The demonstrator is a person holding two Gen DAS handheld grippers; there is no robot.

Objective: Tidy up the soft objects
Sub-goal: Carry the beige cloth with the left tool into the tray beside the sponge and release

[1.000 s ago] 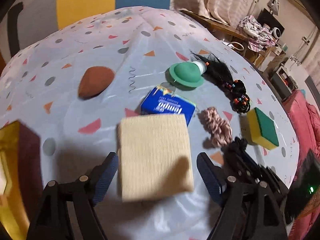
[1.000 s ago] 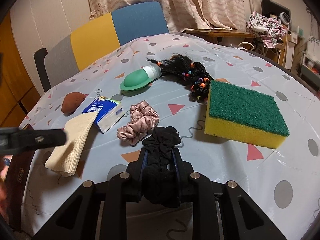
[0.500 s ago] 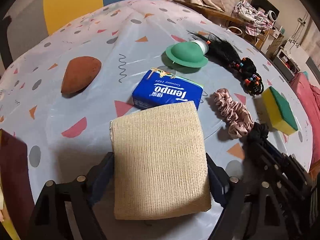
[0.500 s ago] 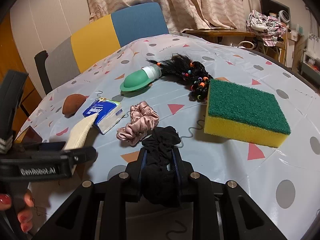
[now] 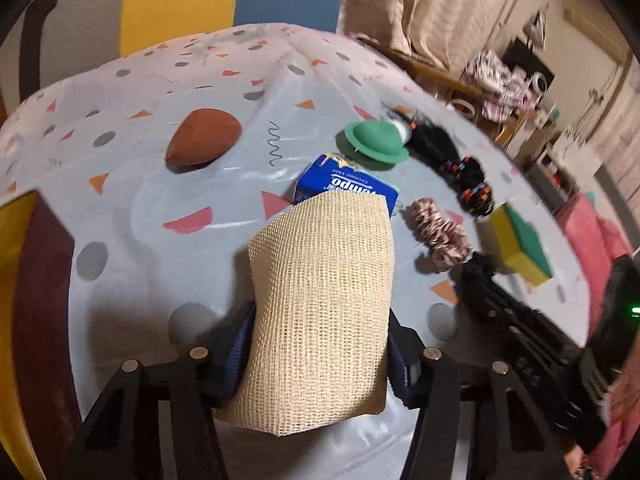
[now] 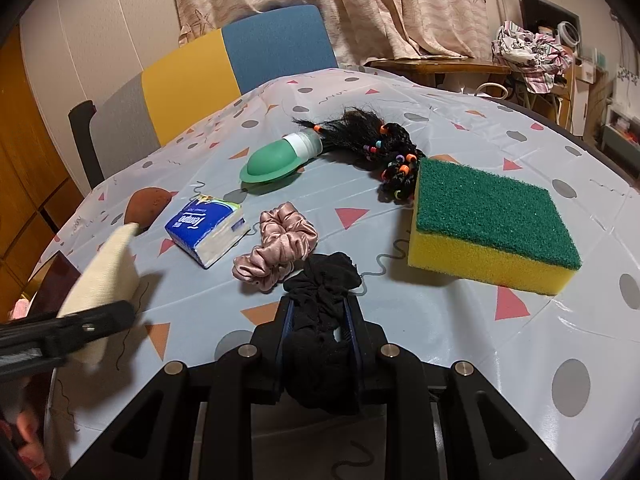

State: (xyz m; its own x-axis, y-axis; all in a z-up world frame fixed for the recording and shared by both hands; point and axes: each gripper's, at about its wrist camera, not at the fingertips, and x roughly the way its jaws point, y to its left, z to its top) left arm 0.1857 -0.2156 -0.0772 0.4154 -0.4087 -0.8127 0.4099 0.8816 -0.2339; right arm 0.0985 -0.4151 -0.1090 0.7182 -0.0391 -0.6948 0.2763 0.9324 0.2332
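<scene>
the left gripper (image 5: pixel 320 344) clamps the beige woven cloth (image 5: pixel 320 304), lifted clear of the table (image 5: pixel 180 280). the right gripper (image 6: pixel 320 320) is closed on the black scrunchie (image 6: pixel 320 300). just beyond that scrunchie lies the pink scrunchie (image 6: pixel 276 244), left of it the blue tissue pack (image 6: pixel 206 228), right of it the green-and-yellow sponge (image 6: pixel 492 224). farther back, the green silicone brush (image 6: pixel 276 160) touches the beaded black hair (image 6: pixel 372 140).
</scene>
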